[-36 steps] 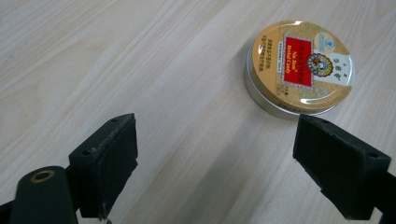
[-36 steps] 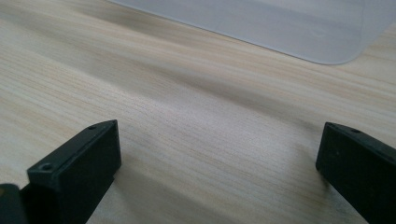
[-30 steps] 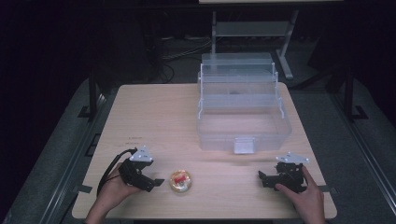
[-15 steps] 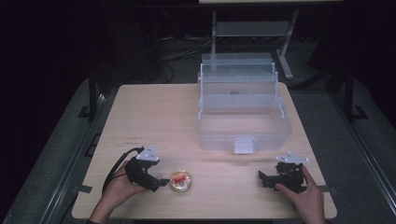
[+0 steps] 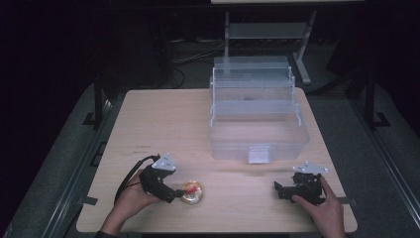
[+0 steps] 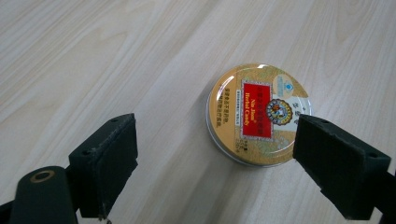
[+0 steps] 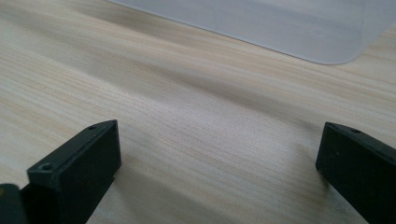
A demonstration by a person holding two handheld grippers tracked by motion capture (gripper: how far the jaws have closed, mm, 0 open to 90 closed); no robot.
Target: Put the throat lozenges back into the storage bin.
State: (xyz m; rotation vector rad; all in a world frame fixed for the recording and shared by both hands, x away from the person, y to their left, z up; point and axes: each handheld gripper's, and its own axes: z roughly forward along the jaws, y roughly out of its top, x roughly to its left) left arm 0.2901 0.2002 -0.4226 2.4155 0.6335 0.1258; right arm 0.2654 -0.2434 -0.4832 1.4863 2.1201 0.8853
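Observation:
A round gold tin (image 5: 192, 192) (image 6: 258, 114) with a red label lies flat on the wooden table (image 5: 173, 124) near its front left. My left gripper (image 5: 174, 192) (image 6: 215, 168) is open right at the tin; the right-hand jaw overlaps the tin's edge in the left gripper view, the other jaw stands well off it. My right gripper (image 5: 278, 189) (image 7: 217, 172) rests open at the front right, bare wood between its jaws. A clear plastic tiered box (image 5: 257, 114) stands open at the table's back right.
The box's clear front edge (image 7: 261, 28) lies just beyond the right gripper. A latch (image 5: 259, 154) sticks out at the box's front. Dark floor, cables and a metal stand (image 5: 267, 29) surround the table.
My left gripper has moved right toward the tin until its jaws reach the tin's side. The right gripper has stayed put.

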